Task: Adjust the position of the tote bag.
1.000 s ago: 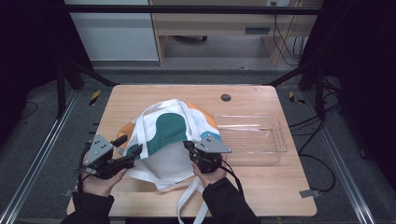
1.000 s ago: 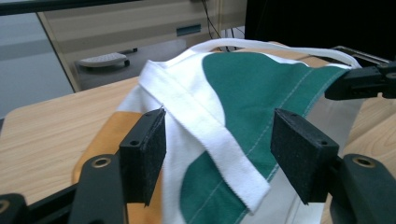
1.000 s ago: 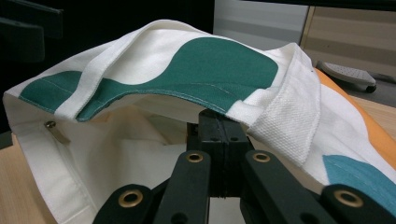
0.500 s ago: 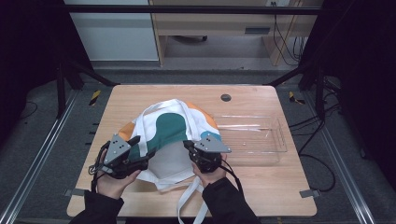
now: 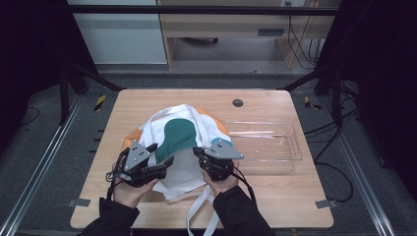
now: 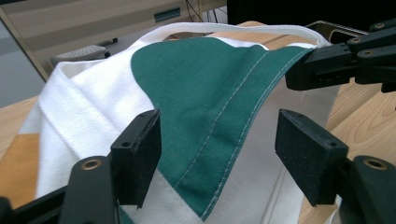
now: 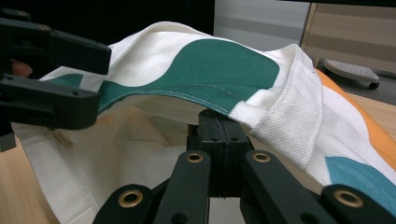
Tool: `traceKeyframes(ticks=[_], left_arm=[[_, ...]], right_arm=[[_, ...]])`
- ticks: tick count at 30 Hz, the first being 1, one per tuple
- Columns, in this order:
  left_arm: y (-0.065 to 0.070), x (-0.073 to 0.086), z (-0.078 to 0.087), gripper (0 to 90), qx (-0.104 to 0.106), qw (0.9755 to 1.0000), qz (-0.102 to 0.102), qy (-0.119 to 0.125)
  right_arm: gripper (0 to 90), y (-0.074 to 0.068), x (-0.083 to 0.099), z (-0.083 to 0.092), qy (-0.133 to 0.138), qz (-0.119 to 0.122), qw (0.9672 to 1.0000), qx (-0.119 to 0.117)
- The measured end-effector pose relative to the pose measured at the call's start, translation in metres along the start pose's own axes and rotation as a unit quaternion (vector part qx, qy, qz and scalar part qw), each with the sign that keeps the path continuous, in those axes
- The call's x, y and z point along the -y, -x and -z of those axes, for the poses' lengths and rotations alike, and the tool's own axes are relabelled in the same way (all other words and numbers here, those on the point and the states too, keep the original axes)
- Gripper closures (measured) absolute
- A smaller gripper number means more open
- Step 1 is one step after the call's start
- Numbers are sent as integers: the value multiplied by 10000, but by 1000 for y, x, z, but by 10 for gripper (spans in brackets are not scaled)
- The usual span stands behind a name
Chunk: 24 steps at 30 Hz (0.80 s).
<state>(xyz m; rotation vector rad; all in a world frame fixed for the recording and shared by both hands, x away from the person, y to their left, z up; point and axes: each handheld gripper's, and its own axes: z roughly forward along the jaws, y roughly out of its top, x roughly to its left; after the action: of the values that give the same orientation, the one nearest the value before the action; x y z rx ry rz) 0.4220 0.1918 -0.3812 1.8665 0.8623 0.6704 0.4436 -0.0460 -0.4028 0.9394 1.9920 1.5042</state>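
- The left gripper (image 5: 162,153) has slid in from the table's left edge over the last second and now sits right at the tote bag (image 5: 179,142), its jaws spread wide around the bag's green-hemmed rim without closing on it.
- In the left gripper view that wide gap is plain: the green rim (image 6: 224,116) runs between the two pads, and neither pad is pressing it.
- The right gripper (image 5: 199,153) has stayed put, jaws pinched together on the bag's rim; in the right gripper view the closed jaws (image 7: 218,135) meet just under the lifted green edge.
- The bag has not shifted: it lies at the middle of the wooden table (image 5: 147,101), mouth toward the person, one side of the opening raised.
- Hard to tell: the bag's inside is shadowed, and its lower edge is covered by the hands and grippers in the high view.
- The person's forearms are cut off at the bottom of the high view.
- Count: one tote bag, white with green and orange patches; one clear plastic tray (image 5: 290,147) just beside it to the right; two grippers; one dark round grommet (image 5: 238,103) in the tabletop.
- White straps (image 5: 199,211) trail off the near table edge; how many, I cannot tell.
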Motion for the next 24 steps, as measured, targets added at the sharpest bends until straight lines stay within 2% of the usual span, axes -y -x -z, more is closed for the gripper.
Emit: traceKeyframes(ticks=[8, 12, 24], left_arm=[[5, 1, -9, 339, -21, 9999, -55, -107], [5, 2, -14, 369, -96, 9997, -72, -210], [4, 5, -18, 550, -261, 9990, -120, -333]], right_arm=[[900, 0, -2, 0, 26, -17, 10000, -10], [900, -1, -4, 0, 44, -3, 10000, -17], [900, -2, -5, 0, 43, -5, 10000, -38]])
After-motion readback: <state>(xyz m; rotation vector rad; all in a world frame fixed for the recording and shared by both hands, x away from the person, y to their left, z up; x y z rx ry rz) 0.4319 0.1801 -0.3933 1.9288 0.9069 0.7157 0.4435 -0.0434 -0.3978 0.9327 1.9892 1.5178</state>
